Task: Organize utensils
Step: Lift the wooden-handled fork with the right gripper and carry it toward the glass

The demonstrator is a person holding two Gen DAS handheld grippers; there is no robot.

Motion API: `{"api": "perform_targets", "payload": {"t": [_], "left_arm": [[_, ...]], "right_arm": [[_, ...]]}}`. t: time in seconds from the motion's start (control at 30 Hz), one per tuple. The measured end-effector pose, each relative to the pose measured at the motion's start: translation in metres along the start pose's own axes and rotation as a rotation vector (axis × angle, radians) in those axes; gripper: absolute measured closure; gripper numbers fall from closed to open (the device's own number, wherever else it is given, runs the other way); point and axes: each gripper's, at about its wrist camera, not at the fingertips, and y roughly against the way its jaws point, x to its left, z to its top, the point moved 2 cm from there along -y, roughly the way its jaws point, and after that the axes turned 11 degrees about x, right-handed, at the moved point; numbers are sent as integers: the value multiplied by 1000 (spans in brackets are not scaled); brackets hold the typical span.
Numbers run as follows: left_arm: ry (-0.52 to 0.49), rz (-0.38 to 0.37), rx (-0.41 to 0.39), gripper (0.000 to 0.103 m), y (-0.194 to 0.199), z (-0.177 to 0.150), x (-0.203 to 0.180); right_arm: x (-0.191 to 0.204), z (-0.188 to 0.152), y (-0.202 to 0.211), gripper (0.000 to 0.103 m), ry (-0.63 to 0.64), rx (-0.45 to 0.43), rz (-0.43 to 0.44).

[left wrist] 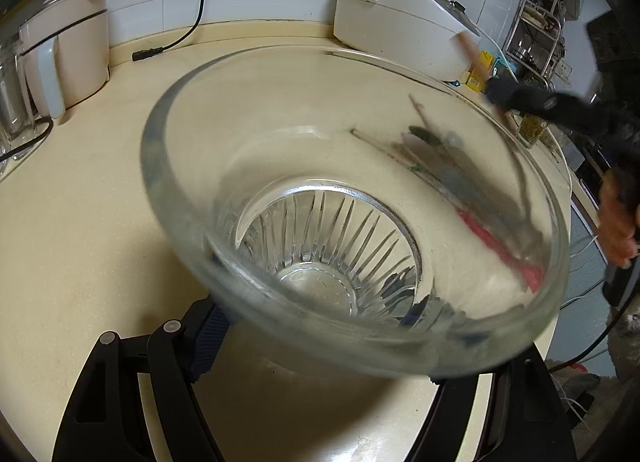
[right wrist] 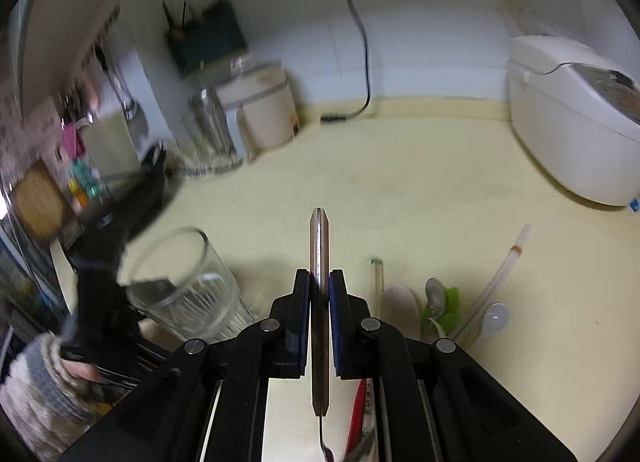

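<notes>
Your left claw (left wrist: 320, 342) grips the glass (left wrist: 352, 206), tilted above the bench (left wrist: 100, 222). Your right claw (right wrist: 319, 326) clamps a flat-handled utensil (right wrist: 319, 246); remaining utensils (right wrist: 436, 302) lie alongside, open bench beyond.

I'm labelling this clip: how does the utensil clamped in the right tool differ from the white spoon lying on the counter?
The flat brown-handled utensil is clamped in the right tool; the white round-bowled spoon lies on the cream counter.
The brown-handled utensil's handle points forward; the white spoon rests among other utensils.
The brown handle is dark; the spoon is pale.
Both are long and slim.
</notes>
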Motion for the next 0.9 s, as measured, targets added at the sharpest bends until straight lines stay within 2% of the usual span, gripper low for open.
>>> {"api": "perform_targets", "payload": {"t": [0.3,0.53,0.9], "left_arm": [[1,3,1,23,0,2,-3],[1,1,0,23,0,2,-3],[3,-4,-1,23,0,2,-1]], "right_arm": [[-8,3,59,94,-24,-155,-13],[-12,6,83,94,-28,-216,-26],[-14,2,104,94,-38,-251,-4]]}}
